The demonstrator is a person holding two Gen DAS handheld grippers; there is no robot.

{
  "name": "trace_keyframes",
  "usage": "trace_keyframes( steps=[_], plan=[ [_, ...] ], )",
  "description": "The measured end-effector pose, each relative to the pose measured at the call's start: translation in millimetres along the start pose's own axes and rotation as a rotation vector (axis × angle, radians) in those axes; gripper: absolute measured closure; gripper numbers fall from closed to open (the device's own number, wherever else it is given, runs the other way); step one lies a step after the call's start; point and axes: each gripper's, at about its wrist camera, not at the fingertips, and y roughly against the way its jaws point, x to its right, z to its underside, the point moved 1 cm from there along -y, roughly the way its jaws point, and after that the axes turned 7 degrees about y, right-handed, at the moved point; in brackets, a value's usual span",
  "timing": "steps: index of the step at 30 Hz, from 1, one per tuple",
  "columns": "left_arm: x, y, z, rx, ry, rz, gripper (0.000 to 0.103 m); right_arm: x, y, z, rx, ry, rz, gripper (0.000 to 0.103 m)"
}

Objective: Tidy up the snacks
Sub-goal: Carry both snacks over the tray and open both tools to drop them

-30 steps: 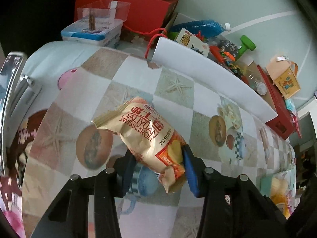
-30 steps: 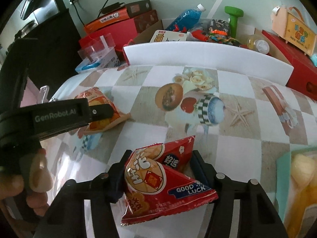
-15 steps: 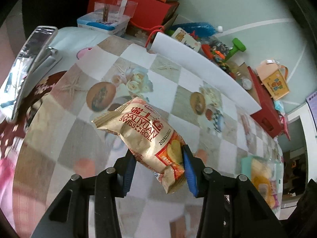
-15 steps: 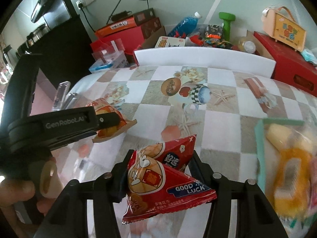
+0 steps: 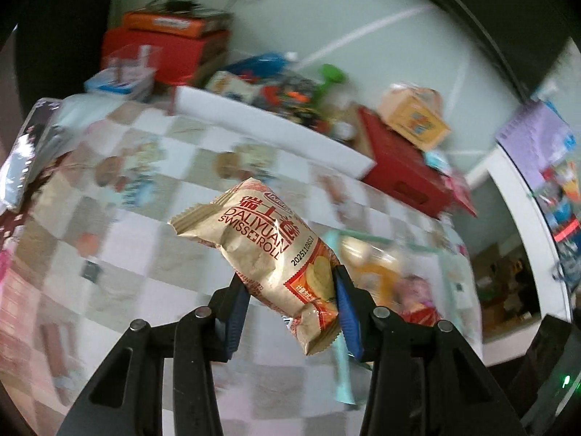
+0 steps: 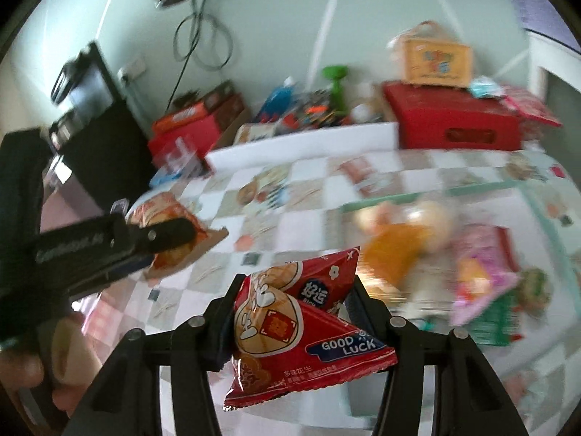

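Left tongs [image 5: 288, 303] pinch the Swiss roll pack [image 5: 270, 261] slanting up-left; right tongs [image 6: 292, 310] pinch the peanut pack [image 6: 301, 330].

Two handheld grippers are raised side by side. The left gripper [image 5: 290, 287] has its jaws clamped on a tan snack packet [image 5: 272, 254]. The right gripper [image 6: 292, 312] has its jaws clamped on a red snack packet [image 6: 301, 330].
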Motion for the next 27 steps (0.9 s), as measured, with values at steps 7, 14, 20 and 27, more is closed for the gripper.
trace_keyframes(
  steps=[7,14,20,27],
  plan=[
    [74.8,-25.5,38.7,-0.066,-0.166,0.068,0.056,92.0,39.8,2.5,0.088,-0.176,0.132,0.046],
    [119.8,-59.4,67.4,-0.131,-0.299,0.077,0.056,161.8,42.0,12.0,0.088,-0.307,0.236,0.046],
    [131.1,-79.4,78.3,-0.161,-0.345,0.05,0.056,182.6,22.3,19.9,0.045,-0.341,0.239,0.046],
    [132.9,-78.2,78.9,-0.156,-0.354,0.044,0.043,174.0,5.0,22.1,0.004,-0.292,0.243,0.044]
  ],
)
